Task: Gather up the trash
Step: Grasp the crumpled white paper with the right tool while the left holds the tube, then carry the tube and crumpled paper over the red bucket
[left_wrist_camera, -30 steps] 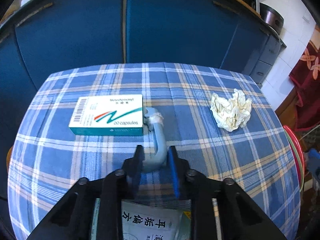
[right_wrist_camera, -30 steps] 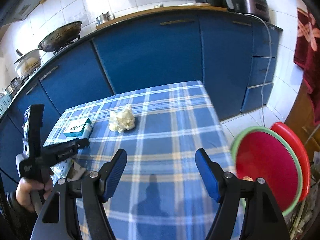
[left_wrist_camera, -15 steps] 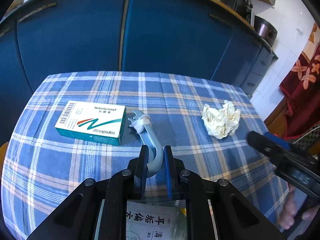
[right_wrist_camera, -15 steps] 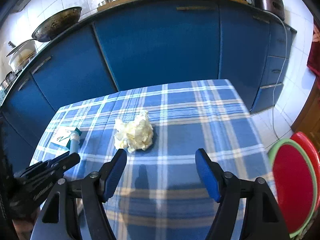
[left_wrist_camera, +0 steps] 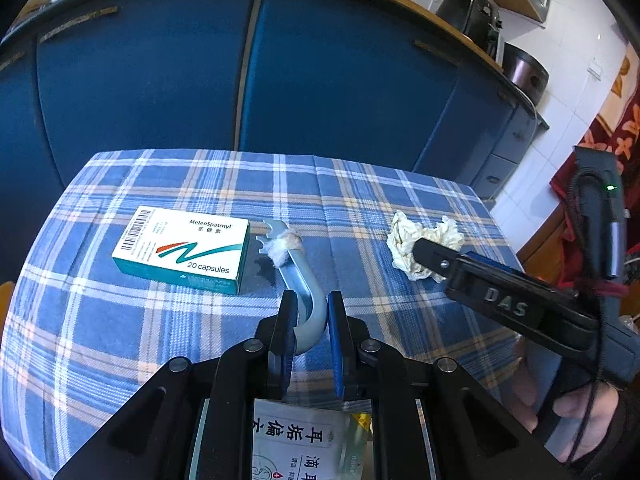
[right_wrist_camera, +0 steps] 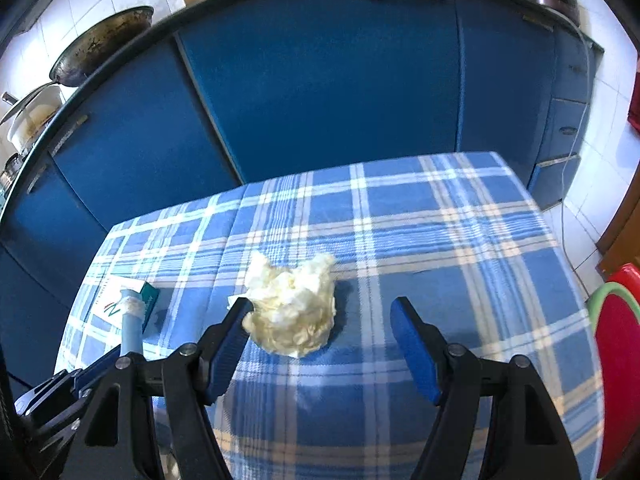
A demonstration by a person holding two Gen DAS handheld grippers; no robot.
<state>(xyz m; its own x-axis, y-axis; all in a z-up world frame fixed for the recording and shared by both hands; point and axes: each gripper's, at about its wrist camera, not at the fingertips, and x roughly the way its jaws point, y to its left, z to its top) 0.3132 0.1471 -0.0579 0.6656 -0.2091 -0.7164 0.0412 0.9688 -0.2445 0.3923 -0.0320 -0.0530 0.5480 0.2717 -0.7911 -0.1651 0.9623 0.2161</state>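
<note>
Cream crumpled tissue (right_wrist_camera: 292,312) lies on the plaid counter (right_wrist_camera: 440,240) right of the capsule box (left_wrist_camera: 182,249), just ahead of the closing, empty right gripper (right_wrist_camera: 320,322), nearer its left finger, while the left gripper (left_wrist_camera: 308,312) clamps a curved blue-grey plastic piece (left_wrist_camera: 298,280).

Blue cabinets (right_wrist_camera: 320,92) behind a plaid-covered table (right_wrist_camera: 460,240).

Crumpled cream tissue (right_wrist_camera: 294,306) on tablecloth (right_wrist_camera: 460,248)
</note>
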